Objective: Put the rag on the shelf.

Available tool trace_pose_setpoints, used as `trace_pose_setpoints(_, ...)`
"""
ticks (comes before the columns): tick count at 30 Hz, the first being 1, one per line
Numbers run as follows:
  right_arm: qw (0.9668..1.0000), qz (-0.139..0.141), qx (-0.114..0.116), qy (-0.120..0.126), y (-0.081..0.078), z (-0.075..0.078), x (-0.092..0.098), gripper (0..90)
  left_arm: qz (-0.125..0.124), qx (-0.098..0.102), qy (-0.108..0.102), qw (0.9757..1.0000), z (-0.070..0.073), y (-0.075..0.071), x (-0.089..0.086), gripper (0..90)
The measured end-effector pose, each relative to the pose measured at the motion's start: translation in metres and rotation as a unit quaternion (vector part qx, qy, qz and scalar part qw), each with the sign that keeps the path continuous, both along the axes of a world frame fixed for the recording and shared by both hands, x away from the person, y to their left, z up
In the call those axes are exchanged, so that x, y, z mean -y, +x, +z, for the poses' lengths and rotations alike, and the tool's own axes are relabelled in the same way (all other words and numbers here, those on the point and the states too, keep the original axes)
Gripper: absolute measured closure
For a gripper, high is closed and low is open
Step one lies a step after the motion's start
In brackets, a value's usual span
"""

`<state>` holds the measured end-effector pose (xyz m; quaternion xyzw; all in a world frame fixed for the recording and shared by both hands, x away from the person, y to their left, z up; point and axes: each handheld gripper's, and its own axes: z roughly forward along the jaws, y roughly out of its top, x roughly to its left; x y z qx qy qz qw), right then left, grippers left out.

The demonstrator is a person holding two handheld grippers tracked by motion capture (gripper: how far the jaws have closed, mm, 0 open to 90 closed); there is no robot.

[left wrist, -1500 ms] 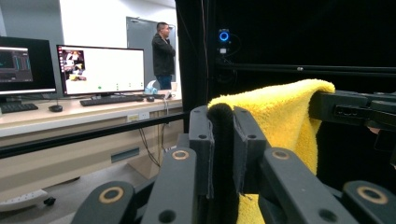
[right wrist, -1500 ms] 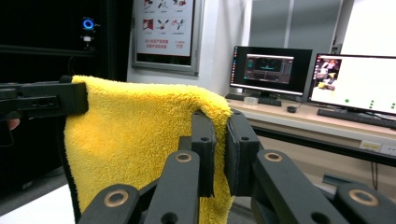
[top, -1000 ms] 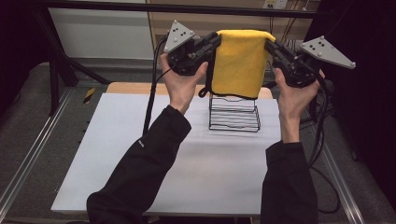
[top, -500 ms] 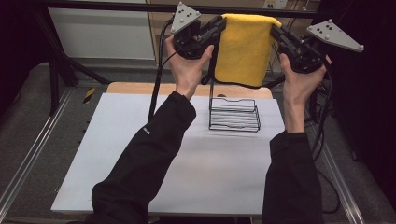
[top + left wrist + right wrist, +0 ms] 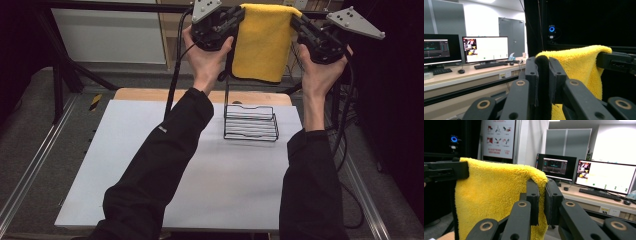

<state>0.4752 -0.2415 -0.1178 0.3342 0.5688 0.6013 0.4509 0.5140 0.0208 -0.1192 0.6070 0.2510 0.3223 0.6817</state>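
While both forearms are reaching up and forward from the bottom of the high view, the left hand (image 5: 207,52) and right hand (image 5: 320,70) are holding their grippers level, well above the table (image 5: 150,165). The left gripper (image 5: 240,15) and right gripper (image 5: 296,21) are pointing toward each other, each pinching one top corner of a yellow towel (image 5: 261,42). Between them the towel is hanging folded and stretched, its lower edge hovering above a black wire rack (image 5: 251,122) and apart from it. Black sleeves are covering both arms down to the wrists.

White sheeting is covering the table, with a strip of wood showing at its far edge, and the rack is standing near that edge. Grey floor and metal rails are running along both sides, and dark curtains are closing in the corners.

Looking along the left gripper's (image 5: 545,68) jaws, the left gripper view is showing them nearly closed on a fold of towel (image 5: 576,62), with the other gripper clamping the far corner at the right. Behind it a desk (image 5: 454,77) is carrying monitors (image 5: 485,48) and a keyboard. Similarly, the right gripper view is showing the right gripper (image 5: 541,195) narrowly shut on the towel's (image 5: 491,192) corner, a poster (image 5: 498,138) hanging on the wall and monitors (image 5: 605,176) glowing on a desk. None of this office is appearing from above.
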Motion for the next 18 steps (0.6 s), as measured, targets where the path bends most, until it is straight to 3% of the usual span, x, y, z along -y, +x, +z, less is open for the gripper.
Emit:
trace_pose_setpoints(9, 0.9999, 0.003, -0.009, -0.009, 0.017, -0.02, 0.006, 83.6, -0.005, -0.005, 0.021, 0.9997, -0.02, 0.014, 0.003, 80.0)
trace_pose_setpoints(18, 0.9993, 0.01, -0.032, -0.016, 0.017, -0.045, 0.014, 83.5, -0.018, -0.019, 0.032, 0.9991, -0.048, 0.016, 0.007, 80.0)
